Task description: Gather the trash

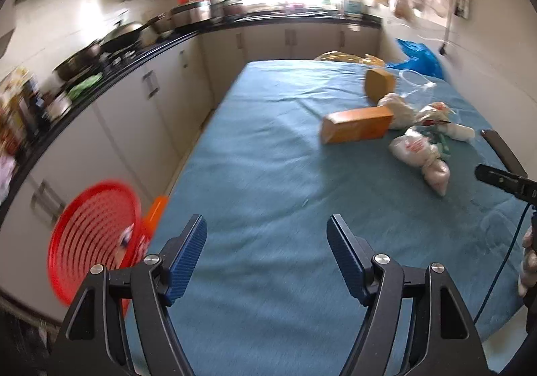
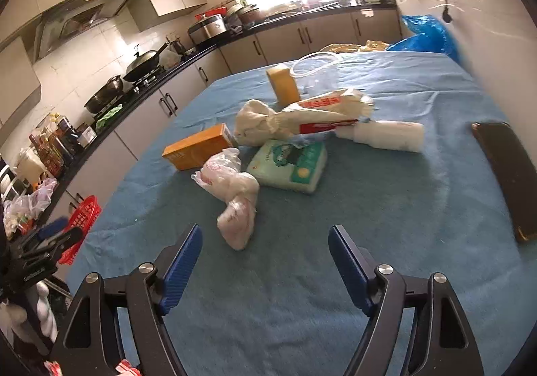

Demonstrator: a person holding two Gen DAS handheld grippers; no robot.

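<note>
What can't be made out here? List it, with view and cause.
- Red basket, left wrist view: motion-blurred, contents unreadable.
- Red basket, right wrist view: partly behind the left gripper.
- Knotted white bag: opaque plastic hides the contents.
- Dark flat object, right wrist view: glare, identity unclear.

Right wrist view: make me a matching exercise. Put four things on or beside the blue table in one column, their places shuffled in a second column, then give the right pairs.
Things
1. knotted bag
2. phone
3. red basket
4. tissue pack

Places
A. off the table's left edge, lower than the tabletop
B. near the table's right edge, apart from the pile
C. nearest the right gripper, just ahead of its open jaws
D. just behind and right of the knotted bag, in the pile

Pairs: 1-C, 2-B, 3-A, 4-D
</note>
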